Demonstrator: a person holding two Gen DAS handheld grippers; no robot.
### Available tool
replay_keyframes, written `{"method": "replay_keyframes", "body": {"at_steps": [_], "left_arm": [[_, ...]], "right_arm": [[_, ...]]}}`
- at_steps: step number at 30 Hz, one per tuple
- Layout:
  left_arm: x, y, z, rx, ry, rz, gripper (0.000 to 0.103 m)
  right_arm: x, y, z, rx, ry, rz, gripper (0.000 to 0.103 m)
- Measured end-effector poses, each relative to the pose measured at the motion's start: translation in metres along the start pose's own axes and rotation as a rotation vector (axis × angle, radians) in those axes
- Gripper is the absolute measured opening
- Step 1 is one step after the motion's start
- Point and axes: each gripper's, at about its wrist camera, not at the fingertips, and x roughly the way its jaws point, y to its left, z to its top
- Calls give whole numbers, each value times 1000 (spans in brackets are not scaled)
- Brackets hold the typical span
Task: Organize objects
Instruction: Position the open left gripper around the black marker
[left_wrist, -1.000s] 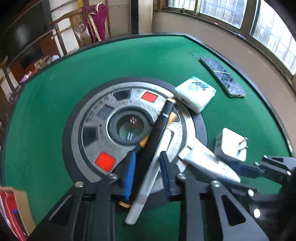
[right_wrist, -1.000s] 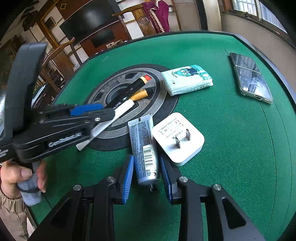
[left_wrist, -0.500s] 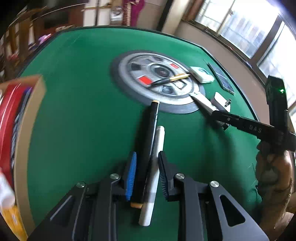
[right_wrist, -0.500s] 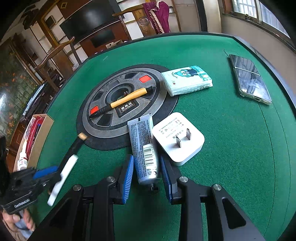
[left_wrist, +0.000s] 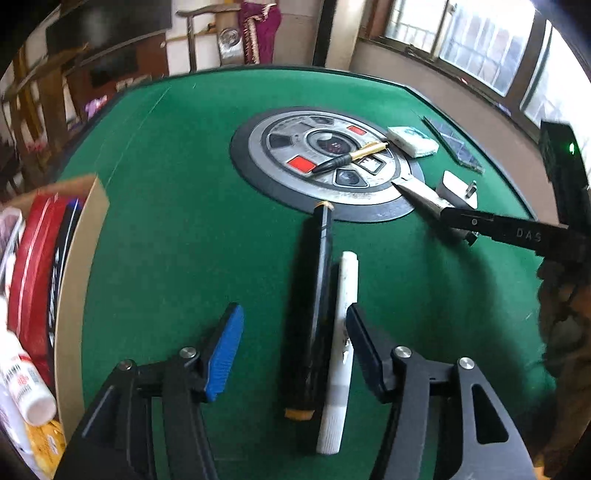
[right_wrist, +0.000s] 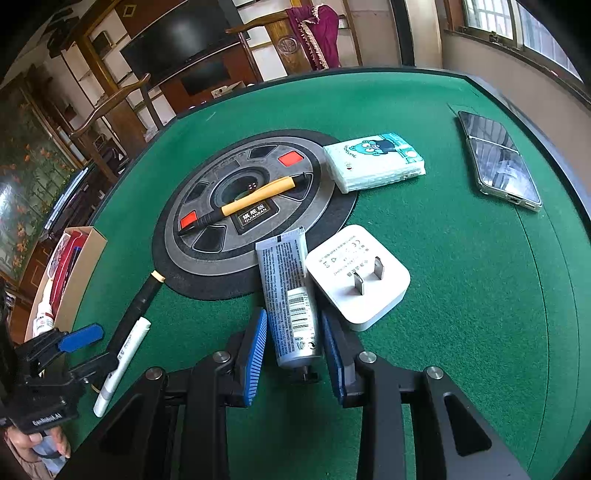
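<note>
My left gripper (left_wrist: 291, 350) is open, its jaws standing wide around a black pen (left_wrist: 318, 295) and a white marker (left_wrist: 341, 332) that lie side by side on the green felt. Both also show in the right wrist view, the black pen (right_wrist: 138, 306) and the white marker (right_wrist: 122, 365). My right gripper (right_wrist: 295, 350) has its jaws around the cap end of a grey tube (right_wrist: 290, 295); the pads look close to it but contact is unclear. The tube (left_wrist: 424, 195) shows in the left view too.
A cardboard box (left_wrist: 74, 280) holding red items and a white bottle stands at the table's left edge. On the round centre plate (right_wrist: 207, 254) lies an orange-black pen (right_wrist: 243, 203). A white charger (right_wrist: 358, 273), tissue pack (right_wrist: 373, 166) and phone (right_wrist: 498, 162) lie to the right.
My left gripper carried the black pen and white marker off the centre plate toward the box side, set them on the felt and opened. The right gripper stayed at the tube.
</note>
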Motion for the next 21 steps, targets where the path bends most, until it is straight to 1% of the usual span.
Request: {"method": "replay_keyframes", "body": {"at_steps": [2, 3, 4, 7, 11, 12, 13, 14, 16, 20, 21], "left_arm": [[5, -6, 3, 43, 7, 40, 57], [9, -8, 4, 67, 14, 80, 55], [11, -7, 4, 72, 11, 88, 54], [9, 7, 8, 9, 9, 20, 53], [3, 39, 8, -162, 1, -185, 53], [3, 47, 7, -204, -6, -210, 53], [3, 51, 6, -226, -12, -208, 53], [2, 52, 6, -229, -18, -190, 53], [1, 45, 7, -181, -14, -125, 51], [8, 19, 11, -27, 7, 36, 50], [11, 11, 11, 20, 13, 90, 50]], "right_arm": [[0, 0, 0, 0, 0, 1, 31], [0, -1, 0, 1, 1, 3, 31], [0, -1, 0, 2, 1, 4, 31], [0, -1, 0, 3, 1, 5, 31], [1, 1, 0, -1, 0, 2, 31], [1, 1, 0, -1, 0, 2, 31], [1, 1, 0, 0, 0, 2, 31], [1, 1, 0, -2, 0, 2, 31], [1, 2, 0, -1, 0, 2, 31], [1, 2, 0, 0, -2, 3, 31], [1, 2, 0, 0, -2, 4, 31]]}}
